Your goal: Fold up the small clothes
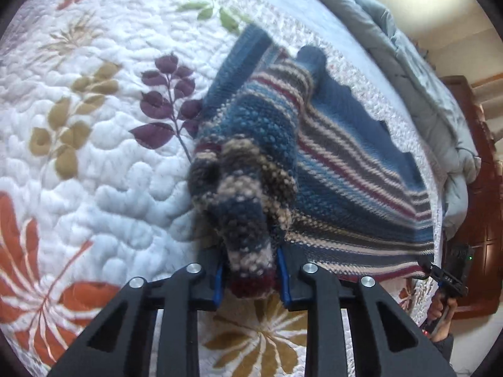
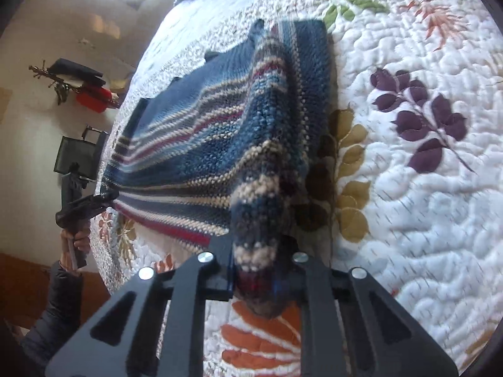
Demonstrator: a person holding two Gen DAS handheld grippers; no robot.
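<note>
Closest to each camera is a bunched corner of the striped knit sweater, pinched between blue-padded fingers. Both claws have it — the left claw is clamped narrow on one corner of the hem, and the right claw is clamped just as tightly on the opposite corner. From those two grips the sweater fans outward, its near edge lifted and pulled taut between the hands while the far part, the plain blue upper body, lies flat on the quilted bedspread with its leaf and flower print. In the right wrist view the person's other hand shows at the bed's edge, gripping the left tool's handle, a dark padded sleeve below it. Beyond the sweater a grey duvet is heaped along the far side of the bed. By my reckoning the fold is only starting — the hem is gripped and raised, but nothing is laid over yet, so carrying it toward the shoulders and any further folding remain.
</note>
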